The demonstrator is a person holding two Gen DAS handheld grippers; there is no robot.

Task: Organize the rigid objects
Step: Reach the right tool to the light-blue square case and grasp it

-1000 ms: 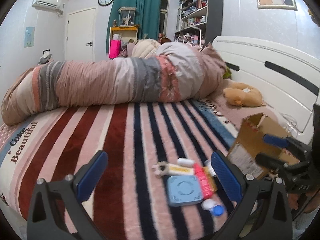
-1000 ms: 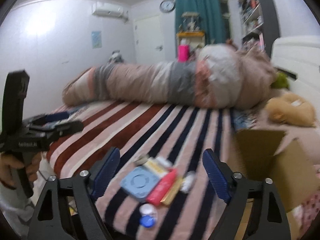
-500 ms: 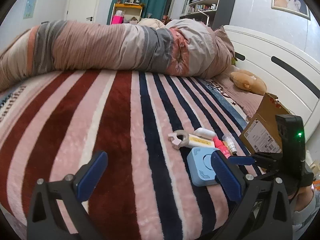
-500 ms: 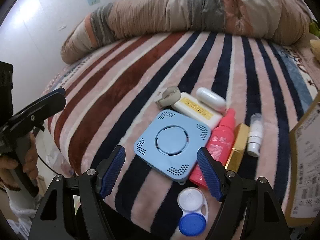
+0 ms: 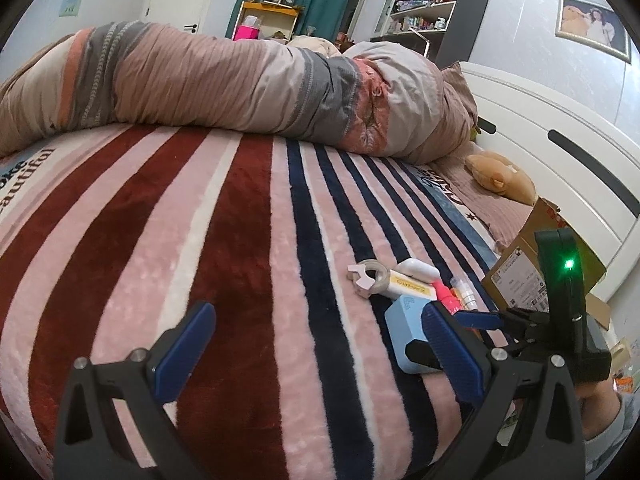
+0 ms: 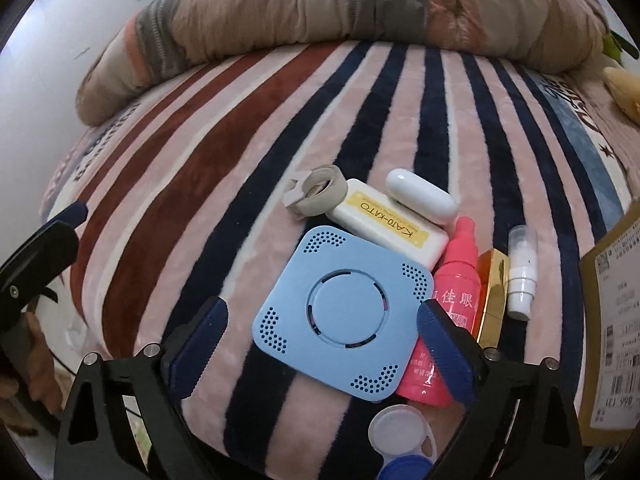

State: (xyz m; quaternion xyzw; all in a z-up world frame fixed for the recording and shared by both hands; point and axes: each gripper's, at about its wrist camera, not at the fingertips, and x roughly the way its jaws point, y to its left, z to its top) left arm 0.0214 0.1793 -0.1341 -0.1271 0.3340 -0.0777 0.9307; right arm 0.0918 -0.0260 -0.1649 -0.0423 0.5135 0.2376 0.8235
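Right wrist — jaws opening over blue box (image 6: 344, 320)

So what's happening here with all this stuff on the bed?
A person is tidying small items off a striped blanket, with tongs in each hand. The right tongs hang over a pile, straddling a square blue box, jaws opening and not gripping it. Beside it lie a pink bottle, a white KATO-KATO case and a contact lens case. The left tongs are open and empty. A cardboard box stands to the right.

Square vented device (image 6: 343, 317) on the bed (image 6: 280, 128); labelled case (image 6: 390, 226) behind it, dropper bottle (image 6: 456, 276) right, cardboard box (image 6: 612, 332) far right.
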